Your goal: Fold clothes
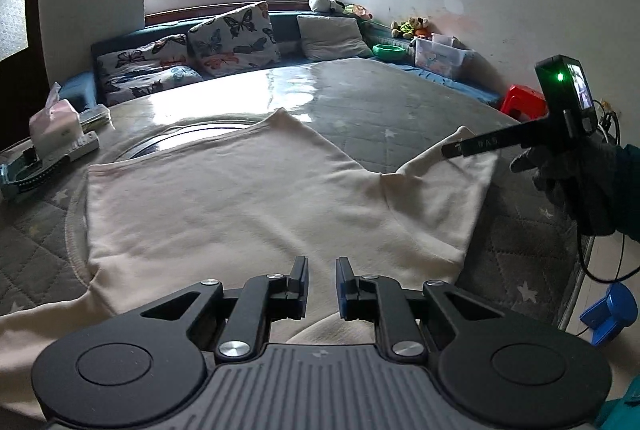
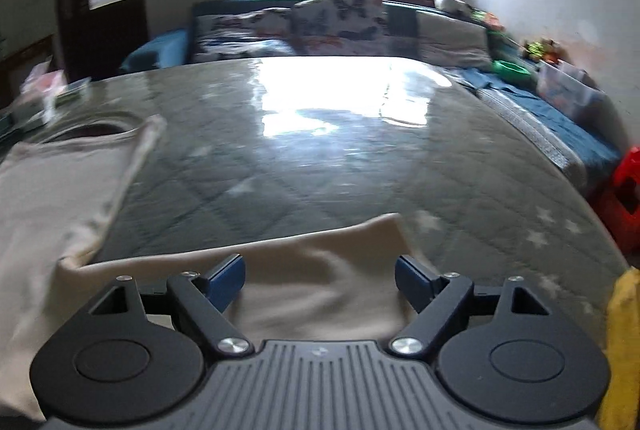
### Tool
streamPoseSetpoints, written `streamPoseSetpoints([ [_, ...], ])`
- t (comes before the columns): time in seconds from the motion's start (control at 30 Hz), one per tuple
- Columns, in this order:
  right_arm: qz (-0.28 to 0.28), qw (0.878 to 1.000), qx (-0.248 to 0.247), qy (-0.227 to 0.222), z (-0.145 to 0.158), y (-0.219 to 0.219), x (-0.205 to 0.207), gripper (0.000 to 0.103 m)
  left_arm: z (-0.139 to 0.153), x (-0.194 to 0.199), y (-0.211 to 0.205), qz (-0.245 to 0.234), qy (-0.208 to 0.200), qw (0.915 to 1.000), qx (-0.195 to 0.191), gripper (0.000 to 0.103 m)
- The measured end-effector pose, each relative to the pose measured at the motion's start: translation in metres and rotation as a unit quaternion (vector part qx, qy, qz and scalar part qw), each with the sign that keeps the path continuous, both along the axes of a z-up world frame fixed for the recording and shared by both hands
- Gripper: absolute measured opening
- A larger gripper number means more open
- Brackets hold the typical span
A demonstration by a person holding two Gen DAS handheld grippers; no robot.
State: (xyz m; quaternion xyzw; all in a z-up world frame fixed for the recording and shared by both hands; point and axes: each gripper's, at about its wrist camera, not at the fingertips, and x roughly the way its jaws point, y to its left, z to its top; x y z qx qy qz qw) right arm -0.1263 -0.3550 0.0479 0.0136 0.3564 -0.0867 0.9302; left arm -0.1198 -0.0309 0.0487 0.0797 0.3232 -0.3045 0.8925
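A cream sweatshirt lies spread flat on the grey quilted table, body in the middle, one sleeve reaching right. My left gripper hovers over the garment's near edge, jaws a little apart and empty. My right gripper shows in the left wrist view at the sleeve's far end, above the cloth. In the blurred right wrist view the right gripper is wide open over the cream sleeve, with the sweatshirt body at the left.
A tissue box and a remote sit at the table's left edge. A sofa with butterfly cushions stands behind. A red stool and a clear plastic bin are at the right by the wall.
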Motion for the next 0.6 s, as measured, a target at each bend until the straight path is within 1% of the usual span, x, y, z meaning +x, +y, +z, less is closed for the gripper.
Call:
streamPoseSetpoints([
  [0.07, -0.016, 1.0, 0.001, 0.001, 0.0, -0.01, 0.001, 0.081, -0.001, 0.0, -0.002, -0.001, 0.0, 1.0, 0.002, 0.017],
  [0.17, -0.033, 0.999, 0.003, 0.001, -0.001, -0.019, 0.002, 0.08, 0.0, 0.003, 0.001, 0.007, 0.0, 1.0, 0.001, 0.017],
  [0.33, -0.057, 0.998, 0.012, 0.001, -0.004, -0.033, 0.002, 0.074, -0.001, 0.012, 0.011, 0.041, 0.005, 0.9992, -0.001, 0.018],
  [0.37, -0.06, 0.998, 0.014, 0.001, -0.003, -0.035, 0.002, 0.069, -0.001, 0.013, 0.012, 0.046, 0.007, 0.9989, -0.002, 0.018],
  [0.5, -0.071, 0.997, 0.017, 0.002, 0.0, -0.043, 0.004, 0.057, -0.003, 0.016, 0.016, 0.056, 0.01, 0.9984, -0.004, 0.018],
  [0.53, -0.073, 0.997, 0.017, 0.002, 0.0, -0.044, 0.004, 0.051, -0.004, 0.016, 0.015, 0.055, 0.009, 0.9984, -0.003, 0.018],
  [0.6, -0.075, 0.997, 0.021, 0.001, 0.003, -0.047, 0.006, 0.049, -0.005, 0.016, 0.012, 0.052, 0.01, 0.9986, -0.003, 0.018],
])
